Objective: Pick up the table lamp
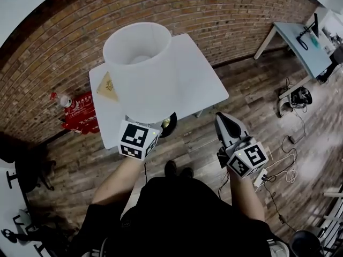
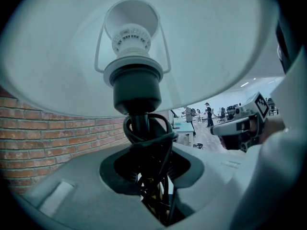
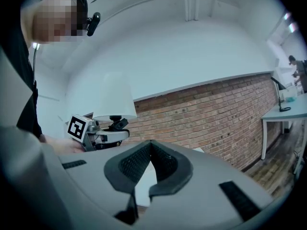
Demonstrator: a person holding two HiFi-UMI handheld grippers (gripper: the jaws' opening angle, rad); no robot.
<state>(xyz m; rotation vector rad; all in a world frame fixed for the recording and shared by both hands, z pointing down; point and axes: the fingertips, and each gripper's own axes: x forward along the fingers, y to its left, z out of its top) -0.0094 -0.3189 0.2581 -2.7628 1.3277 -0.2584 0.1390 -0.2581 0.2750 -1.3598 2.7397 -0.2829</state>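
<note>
Table lamp (image 1: 138, 68) upright, shade uppermost; left gripper (image 2: 146, 163) clamps its stem.

A brick wall (image 1: 214, 15) is being shown beyond the right gripper (image 1: 228, 121), with a white table (image 1: 203, 84) before it. Wooden flooring (image 1: 252, 90) is being seen beneath, and a pale desk (image 1: 292, 33) to its right.
</note>
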